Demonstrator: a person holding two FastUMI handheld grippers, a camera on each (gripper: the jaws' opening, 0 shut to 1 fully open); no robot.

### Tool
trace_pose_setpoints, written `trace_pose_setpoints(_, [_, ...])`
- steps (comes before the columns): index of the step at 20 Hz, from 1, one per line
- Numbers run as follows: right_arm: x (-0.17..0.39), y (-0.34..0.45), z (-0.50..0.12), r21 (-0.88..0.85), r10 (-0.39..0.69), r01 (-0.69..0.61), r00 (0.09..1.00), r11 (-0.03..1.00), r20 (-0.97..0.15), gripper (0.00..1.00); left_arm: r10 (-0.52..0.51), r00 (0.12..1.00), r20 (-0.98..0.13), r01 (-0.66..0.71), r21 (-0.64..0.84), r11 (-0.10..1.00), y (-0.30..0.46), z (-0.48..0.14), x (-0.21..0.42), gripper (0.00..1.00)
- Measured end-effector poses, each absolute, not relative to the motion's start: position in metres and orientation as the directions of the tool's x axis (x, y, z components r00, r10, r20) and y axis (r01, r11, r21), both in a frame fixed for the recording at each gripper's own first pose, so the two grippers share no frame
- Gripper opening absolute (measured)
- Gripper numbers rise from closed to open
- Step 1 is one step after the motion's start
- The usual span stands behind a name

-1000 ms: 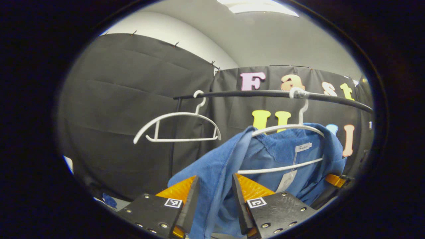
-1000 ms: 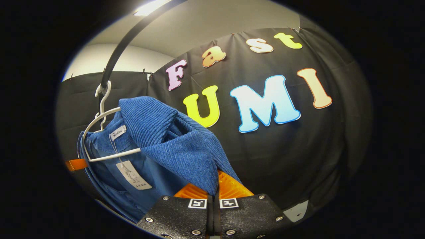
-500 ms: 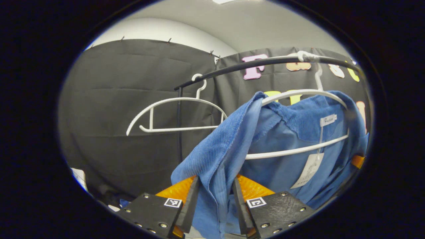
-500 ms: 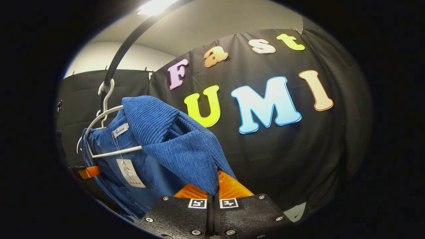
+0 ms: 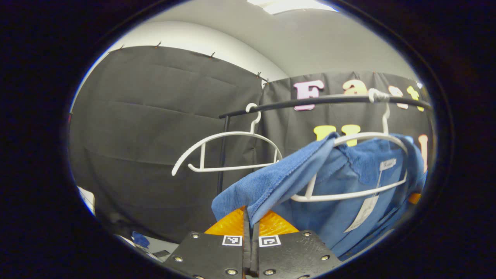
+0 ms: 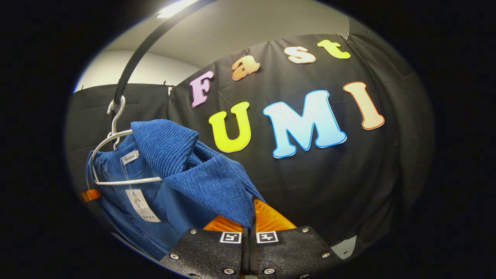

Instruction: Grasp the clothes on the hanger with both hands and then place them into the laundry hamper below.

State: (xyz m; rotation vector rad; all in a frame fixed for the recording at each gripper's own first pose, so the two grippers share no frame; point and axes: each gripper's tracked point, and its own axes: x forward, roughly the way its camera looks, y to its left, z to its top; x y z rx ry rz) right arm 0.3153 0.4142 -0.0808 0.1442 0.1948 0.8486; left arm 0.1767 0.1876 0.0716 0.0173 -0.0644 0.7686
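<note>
A blue corduroy garment (image 5: 329, 182) hangs on a white hanger (image 5: 364, 136) from a black rail (image 5: 310, 102). In the left gripper view my left gripper (image 5: 251, 226) is shut on the garment's left shoulder edge, pulled out toward the camera. In the right gripper view the same garment (image 6: 186, 174) drapes over its hanger (image 6: 112, 135), and my right gripper (image 6: 251, 221) is shut on the other shoulder's fold. A paper tag (image 6: 142, 200) dangles from the collar. The left gripper's finger (image 6: 90, 195) peeks out at the garment's far side.
An empty white hanger (image 5: 228, 151) hangs on the rail to the left of the garment, beside the rail's upright post (image 5: 221, 155). The rail (image 6: 147, 46) arcs overhead in the right gripper view. A bit of blue cloth (image 5: 139, 239) lies low at the left.
My left gripper has closed on the garment's shoulder edge; its fingers stood apart around the cloth before. The right gripper has kept its hold, and the garment has shifted slightly.
</note>
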Motion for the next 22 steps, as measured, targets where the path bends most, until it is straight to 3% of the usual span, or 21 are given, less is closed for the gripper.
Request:
trace_pose_setpoints(1, [0.320, 0.416, -0.077, 0.204, 0.751, -0.725, 0.652, 0.658, -0.105, 0.00, 0.681, 0.730, 0.052, -0.681, -0.020, 0.732, 0.186, 0.075, 0.172, 0.05])
trace_pose_setpoints(4, [0.333, 0.417, -0.066, 0.203, 0.731, -0.707, 0.679, 0.677, -0.070, 0.00, 0.664, 0.745, 0.064, -0.664, -0.023, 0.747, 0.185, 0.096, 0.152, 0.00])
trace_pose_setpoints(5, [0.338, 0.418, -0.062, 0.203, 0.725, -0.703, 0.687, 0.682, -0.057, 0.00, 0.666, 0.742, 0.072, -0.666, -0.030, 0.745, 0.185, 0.104, 0.147, 0.05])
trace_pose_setpoints(12, [0.352, 0.430, -0.047, 0.189, 0.707, -0.694, 0.707, 0.695, -0.005, 0.00, 0.670, 0.735, 0.101, -0.671, -0.029, 0.741, 0.192, 0.148, 0.128, 0.05])
trace_pose_setpoints(13, [0.352, 0.431, -0.045, 0.188, 0.707, -0.694, 0.708, 0.695, 0.000, 0.00, 0.661, 0.746, 0.084, -0.662, -0.018, 0.749, 0.191, 0.152, 0.125, 0.01])
trace_pose_setpoints(16, [0.352, 0.436, -0.046, 0.170, 0.709, -0.699, 0.705, 0.695, 0.001, 0.00, 0.586, 0.810, 0.006, -0.586, -0.013, 0.810, 0.179, 0.158, 0.126, 0.05])
trace_pose_setpoints(17, [0.352, 0.436, -0.046, 0.170, 0.711, -0.701, 0.703, 0.693, 0.001, 0.00, 0.543, 0.839, -0.014, -0.543, -0.026, 0.839, 0.172, 0.163, 0.124, 0.00])
trace_pose_setpoints(18, [0.354, 0.437, -0.047, 0.169, 0.708, -0.698, 0.706, 0.696, -0.002, 0.00, 0.518, 0.856, -0.002, -0.517, -0.048, 0.855, 0.167, 0.174, 0.120, 0.05])
trace_pose_setpoints(21, [0.354, 0.440, -0.046, 0.182, 0.715, -0.703, 0.700, 0.688, 0.003, 0.00, 0.516, 0.855, 0.044, -0.517, -0.005, 0.856, 0.184, 0.199, 0.116, 0.00])
trace_pose_setpoints(22, [0.352, 0.442, -0.046, 0.183, 0.716, -0.704, 0.698, 0.686, 0.002, 0.00, 0.524, 0.851, 0.038, -0.525, 0.006, 0.851, 0.190, 0.194, 0.119, 0.04])
